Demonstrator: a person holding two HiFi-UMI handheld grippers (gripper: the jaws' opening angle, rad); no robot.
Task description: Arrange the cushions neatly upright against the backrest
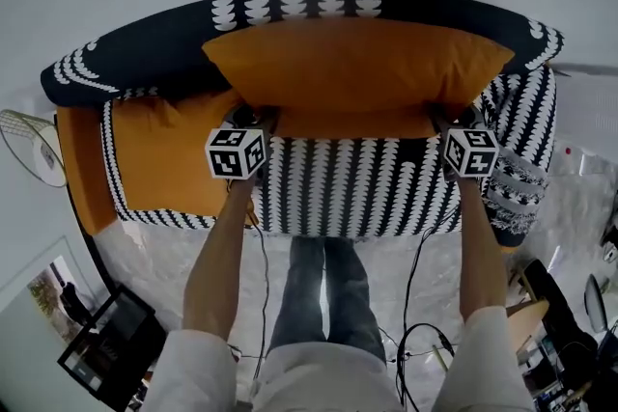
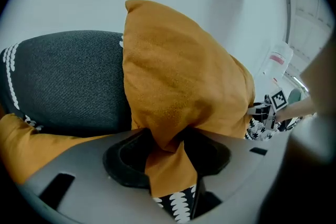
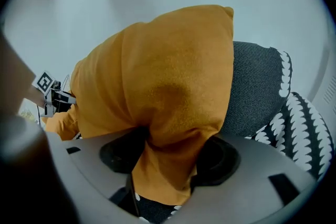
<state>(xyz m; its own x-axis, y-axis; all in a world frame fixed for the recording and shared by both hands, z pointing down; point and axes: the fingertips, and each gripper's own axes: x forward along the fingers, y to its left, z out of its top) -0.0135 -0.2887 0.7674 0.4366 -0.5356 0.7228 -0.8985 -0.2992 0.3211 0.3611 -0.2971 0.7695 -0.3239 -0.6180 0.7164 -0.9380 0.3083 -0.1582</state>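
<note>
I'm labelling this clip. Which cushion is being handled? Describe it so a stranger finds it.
On the black-and-white patterned sofa, look along the dark backrest. The large orange cushion stands there, its lower corners between the left tool and right tool; the other orange cushion lies flat at the sofa's left end.

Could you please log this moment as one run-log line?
left gripper: pinching orange cushion, bottom corner | right gripper: pinching its other bottom corner | orange cushion: upright against backrest | second cushion: flat on seat
</note>
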